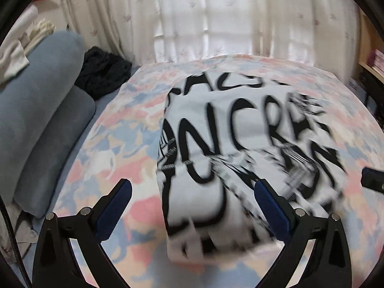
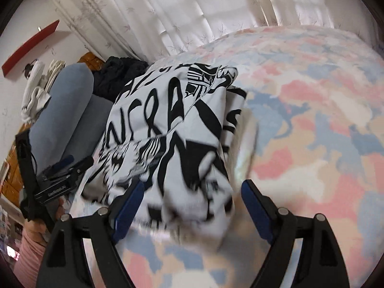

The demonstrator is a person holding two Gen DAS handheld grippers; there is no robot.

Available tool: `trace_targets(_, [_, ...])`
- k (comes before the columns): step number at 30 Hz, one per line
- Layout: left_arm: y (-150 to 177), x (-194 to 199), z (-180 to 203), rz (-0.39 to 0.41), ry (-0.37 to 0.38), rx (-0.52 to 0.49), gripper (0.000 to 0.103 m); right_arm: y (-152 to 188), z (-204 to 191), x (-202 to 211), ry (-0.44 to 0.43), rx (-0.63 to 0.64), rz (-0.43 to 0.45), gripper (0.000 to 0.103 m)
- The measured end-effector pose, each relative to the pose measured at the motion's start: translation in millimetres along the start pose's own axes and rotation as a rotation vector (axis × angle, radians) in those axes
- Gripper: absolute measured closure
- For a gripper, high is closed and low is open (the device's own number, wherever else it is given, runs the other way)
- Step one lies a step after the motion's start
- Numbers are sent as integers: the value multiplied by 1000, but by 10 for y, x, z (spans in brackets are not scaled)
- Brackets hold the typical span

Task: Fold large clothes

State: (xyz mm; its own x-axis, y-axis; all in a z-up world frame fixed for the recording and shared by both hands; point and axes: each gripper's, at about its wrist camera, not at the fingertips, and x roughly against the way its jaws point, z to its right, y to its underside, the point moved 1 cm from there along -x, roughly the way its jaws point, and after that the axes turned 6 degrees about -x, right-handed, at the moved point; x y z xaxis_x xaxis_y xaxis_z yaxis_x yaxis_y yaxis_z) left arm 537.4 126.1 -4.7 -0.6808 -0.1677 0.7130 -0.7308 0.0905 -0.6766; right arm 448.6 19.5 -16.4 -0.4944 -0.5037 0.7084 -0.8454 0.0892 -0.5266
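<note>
- Nearest my left wrist camera stands my left gripper (image 1: 192,192), black arms with blue pads, its jaws spread wide and pressing on nothing.
- Between those jaws, from about 6 o'clock up to 12 o'clock, lies the white garment printed with big black lettering (image 1: 240,132), folded into a thick bundle; its near edge is blurred.
- That garment rests on the bed with a pink, blue and cream patterned cover (image 1: 108,156).
- My right gripper (image 2: 192,192) has the same black arms and blue pads; its jaws also stand wide apart, with the garment (image 2: 172,129) lying loose between them, not pinched.
- In the right wrist view my left gripper (image 2: 64,165) shows at 9 o'clock, held by a hand (image 2: 36,225) in a pink sleeve (image 2: 28,252).
- At 9 to 10 o'clock of the left view two grey-blue long cushions (image 1: 43,96) lie along the bed's edge, with a dark fuzzy black cloth heap (image 1: 103,72) beyond them at 11 o'clock.
- White sheer curtains with a small leaf print (image 1: 204,19) hang at 12 o'clock behind the bed.
</note>
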Motion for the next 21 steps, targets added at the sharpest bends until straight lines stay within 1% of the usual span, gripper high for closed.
trace_targets(3, [78,487,133,28,5,-23,2,134,-47,421,0,7,1,20])
trace_targets(6, [149,1016,252,53,27,-16,2,225,-127,846,-6,20,26,20])
trace_targets(7, [178,1172,288,59,28,-15,2,268,-165,1049,-7,26,36,20])
trace_targets(12, [311,1901,466,87,23,-34,2,435,-326,1750,35,72,57,20])
trace_targets(17, [462,2442,638,97,50,-23,2,639,-367,2290,83,108,62,20])
trace_targets(21, [625,2667,843,97,58,-14,1,834,-268,2632,114,105,79,18])
